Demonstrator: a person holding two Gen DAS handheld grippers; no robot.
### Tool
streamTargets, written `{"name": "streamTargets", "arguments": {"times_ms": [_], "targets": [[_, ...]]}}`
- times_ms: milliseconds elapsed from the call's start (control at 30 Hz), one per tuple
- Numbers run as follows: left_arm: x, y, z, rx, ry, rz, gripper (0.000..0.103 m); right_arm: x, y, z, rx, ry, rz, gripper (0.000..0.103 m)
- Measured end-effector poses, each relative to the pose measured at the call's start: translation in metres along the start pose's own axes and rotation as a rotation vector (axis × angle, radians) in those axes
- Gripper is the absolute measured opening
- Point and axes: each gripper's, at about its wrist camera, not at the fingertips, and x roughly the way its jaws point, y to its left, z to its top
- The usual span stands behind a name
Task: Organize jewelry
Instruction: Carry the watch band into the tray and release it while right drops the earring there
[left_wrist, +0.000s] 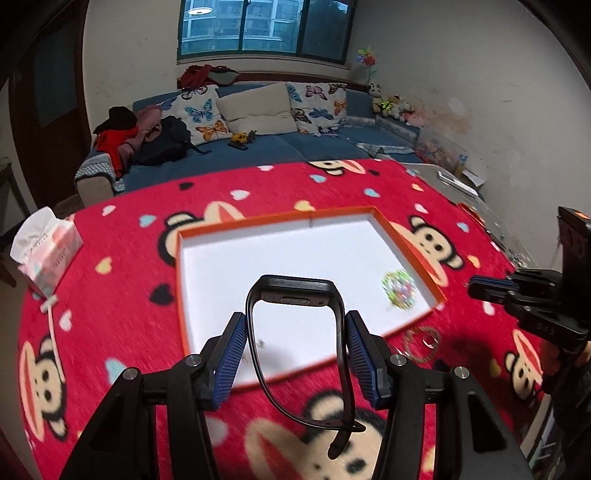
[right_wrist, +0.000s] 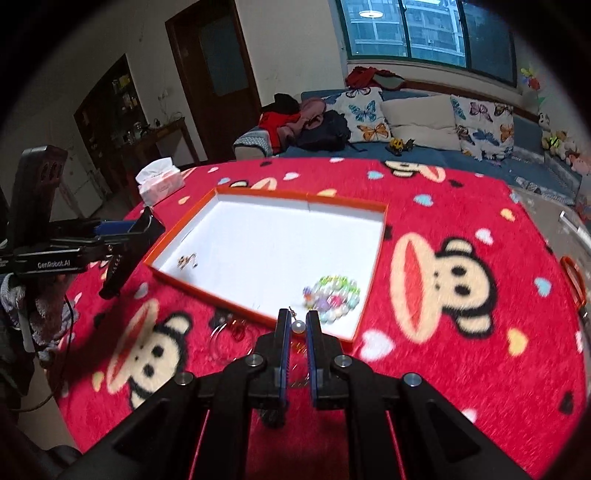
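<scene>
My left gripper (left_wrist: 295, 325) is shut on a black wristwatch (left_wrist: 295, 291), gripping its strap loop above the near part of an orange-rimmed white tray (left_wrist: 221, 273). A bead bracelet (left_wrist: 399, 291) lies in the tray's right corner, also in the right wrist view (right_wrist: 334, 297). Small earrings (right_wrist: 186, 261) lie in the tray's left corner. My right gripper (right_wrist: 297, 326) is shut on a pearl earring (right_wrist: 298, 326) just before the tray's near rim (right_wrist: 258, 315). Hoop rings (right_wrist: 225, 339) lie on the cloth beside it.
A red monkey-print cloth (right_wrist: 443, 332) covers the table. A tissue box (right_wrist: 159, 182) stands at the far left edge. A sofa with cushions (right_wrist: 417, 122) is behind the table. The left gripper appears at the left of the right wrist view (right_wrist: 110, 240).
</scene>
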Motion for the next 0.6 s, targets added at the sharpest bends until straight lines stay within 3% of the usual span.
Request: {"name": "streamTargets", "arguments": {"times_ms": [300,600], "targets": [[0.051,0.030,0.043,-0.004,0.039,0.047,0.057,0.051,-0.008,0.037,0.034,0.019,-0.021,0.010],[0.115,0.050,0.046,-0.041,0.116,0.054,0.060,0.098,-0.019,0.039,0.037,0.096,-0.104,0.010]]}}
